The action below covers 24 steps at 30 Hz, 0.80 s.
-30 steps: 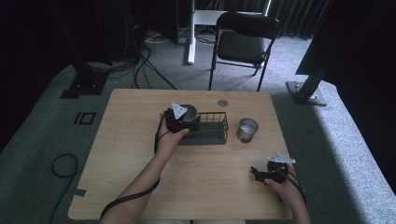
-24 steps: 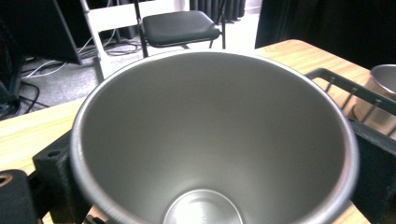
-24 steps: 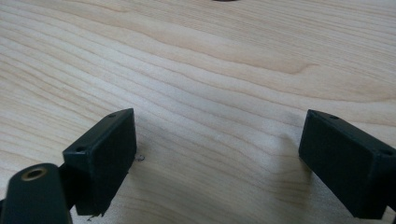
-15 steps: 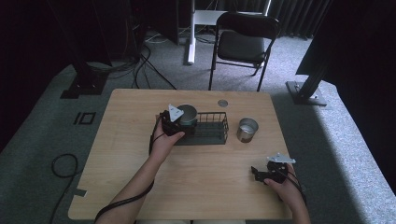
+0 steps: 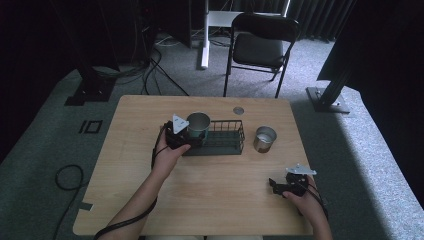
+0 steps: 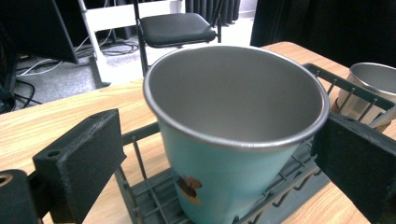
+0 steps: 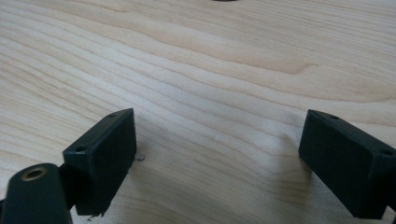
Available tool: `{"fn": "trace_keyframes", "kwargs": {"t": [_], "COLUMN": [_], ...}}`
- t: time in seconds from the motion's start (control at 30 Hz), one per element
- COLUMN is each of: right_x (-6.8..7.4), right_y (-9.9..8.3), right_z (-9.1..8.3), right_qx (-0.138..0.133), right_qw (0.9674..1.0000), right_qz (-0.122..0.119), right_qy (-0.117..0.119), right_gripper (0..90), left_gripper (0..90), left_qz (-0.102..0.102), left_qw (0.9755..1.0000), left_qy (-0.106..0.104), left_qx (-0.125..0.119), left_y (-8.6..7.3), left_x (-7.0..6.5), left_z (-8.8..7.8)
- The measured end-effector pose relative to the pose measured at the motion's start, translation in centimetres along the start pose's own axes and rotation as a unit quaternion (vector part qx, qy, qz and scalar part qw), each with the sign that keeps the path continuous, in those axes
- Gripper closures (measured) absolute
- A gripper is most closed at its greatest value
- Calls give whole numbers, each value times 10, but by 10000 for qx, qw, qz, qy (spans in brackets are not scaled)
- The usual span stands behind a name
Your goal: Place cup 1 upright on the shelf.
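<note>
The left gripper (image 5: 186,136) stands with jaws spread wide around the cup (image 6: 233,135), neither pad touching it; the cup sits upright in the near end of the rack (image 5: 225,142), dead ahead between the jaws. Far right, the right gripper (image 5: 278,186) rests open and empty on the table (image 5: 215,200).

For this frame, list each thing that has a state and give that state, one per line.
Teal cup: upright, empty, standing in the left end of the rack, between the jaws.
Wire rack: on the table, holds the teal cup.
Steel cup: upright on the table, right of the rack, apart from it.
Left hand-held gripper: open, jaws either side of the teal cup.
Right hand-held gripper: open, empty, over bare table.
</note>
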State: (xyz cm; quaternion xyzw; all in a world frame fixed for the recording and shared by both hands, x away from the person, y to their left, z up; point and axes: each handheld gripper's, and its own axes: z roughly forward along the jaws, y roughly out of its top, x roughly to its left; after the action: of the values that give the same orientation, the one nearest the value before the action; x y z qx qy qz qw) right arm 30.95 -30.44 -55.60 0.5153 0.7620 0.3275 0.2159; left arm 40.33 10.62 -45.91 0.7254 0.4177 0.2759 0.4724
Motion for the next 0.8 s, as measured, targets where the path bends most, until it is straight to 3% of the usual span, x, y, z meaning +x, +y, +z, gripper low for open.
{"fn": "trace_keyframes", "kwargs": {"t": [0.6,0.8], "right_x": [0,0], "right_y": [0,0], "right_z": [0,0], "right_qx": [2,-1], "right_qw": [10000,10000], "right_qz": [-1,4], "right_qy": [-1,-1], "right_gripper": [109,109], "left_gripper": [35,35], "left_qz": [7,8], "left_qw": [9997,9998], "left_qy": [-244,-188], "left_qx": [-8,36], "left_y": [-11,-20], "left_x": [8,15], "left_z": [-28,-37]}}
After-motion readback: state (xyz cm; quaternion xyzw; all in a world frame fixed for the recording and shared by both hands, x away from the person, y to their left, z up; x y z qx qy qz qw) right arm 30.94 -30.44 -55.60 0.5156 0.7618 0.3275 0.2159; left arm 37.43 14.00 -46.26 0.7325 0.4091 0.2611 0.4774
